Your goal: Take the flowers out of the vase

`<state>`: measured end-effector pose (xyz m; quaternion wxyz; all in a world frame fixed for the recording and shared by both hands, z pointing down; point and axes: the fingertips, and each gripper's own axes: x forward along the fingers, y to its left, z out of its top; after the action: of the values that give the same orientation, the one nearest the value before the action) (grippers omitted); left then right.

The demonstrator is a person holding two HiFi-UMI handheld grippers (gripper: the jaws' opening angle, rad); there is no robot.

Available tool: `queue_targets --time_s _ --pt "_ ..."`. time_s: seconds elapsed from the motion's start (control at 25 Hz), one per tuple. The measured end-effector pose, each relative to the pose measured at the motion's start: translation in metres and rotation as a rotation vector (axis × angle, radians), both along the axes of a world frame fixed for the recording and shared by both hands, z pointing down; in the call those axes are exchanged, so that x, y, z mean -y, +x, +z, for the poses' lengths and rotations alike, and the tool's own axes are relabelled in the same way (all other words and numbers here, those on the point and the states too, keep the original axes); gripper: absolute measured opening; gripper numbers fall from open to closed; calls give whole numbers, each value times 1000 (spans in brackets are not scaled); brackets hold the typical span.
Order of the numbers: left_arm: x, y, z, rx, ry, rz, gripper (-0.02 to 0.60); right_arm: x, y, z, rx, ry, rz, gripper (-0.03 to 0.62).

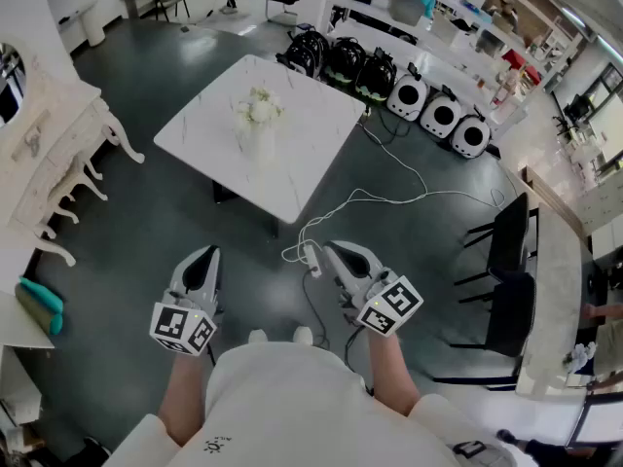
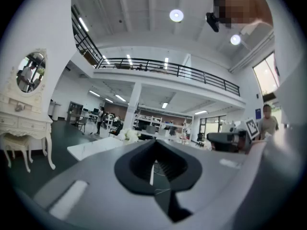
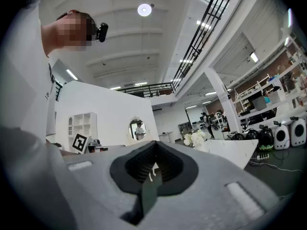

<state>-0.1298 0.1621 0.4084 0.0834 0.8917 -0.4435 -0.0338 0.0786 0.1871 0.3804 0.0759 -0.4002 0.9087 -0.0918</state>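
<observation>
Low in the head view, close to the person's body, the left gripper (image 1: 205, 257) and the right gripper (image 1: 333, 253) are both held level over the dark floor, pointing ahead. Each gripper's own view shows its jaws pressed together with only a thin slit between them and nothing caught there, so both are closed and empty.

Ahead of them, well apart, stands a white marble-patterned desk (image 1: 307, 159). Near its middle is a pale vase (image 1: 256, 146) with a bunch of white flowers (image 1: 260, 108) rising from its mouth. A white cable (image 1: 362, 197) trails across the floor between the grippers and the desk, and an ornate white dressing table (image 1: 60, 168) stands off to the left.

The task looks not yet begun: the flowers sit in the vase and neither gripper is near them. The bunch should be light, with soft blooms that would bruise or shed if squeezed, and thin stems that bend. The best hold is probably on the gathered stems just above the vase's rim, below the heads, with a gentle pinch. The vase may be light enough to lift or tip as the stems drag out, so the other gripper might steady its body.
</observation>
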Motion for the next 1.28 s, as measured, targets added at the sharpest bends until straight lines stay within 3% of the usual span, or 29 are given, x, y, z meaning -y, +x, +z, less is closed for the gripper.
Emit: queue_targets --time_s 0.84,1.28 --pt "21 0 -2 -4 -9 55 -12 13 -4 -5 36 -17 19 0" --pt "1 -39 10 22 3 80 -11 -6 -41 7 -16 -21 32 0"
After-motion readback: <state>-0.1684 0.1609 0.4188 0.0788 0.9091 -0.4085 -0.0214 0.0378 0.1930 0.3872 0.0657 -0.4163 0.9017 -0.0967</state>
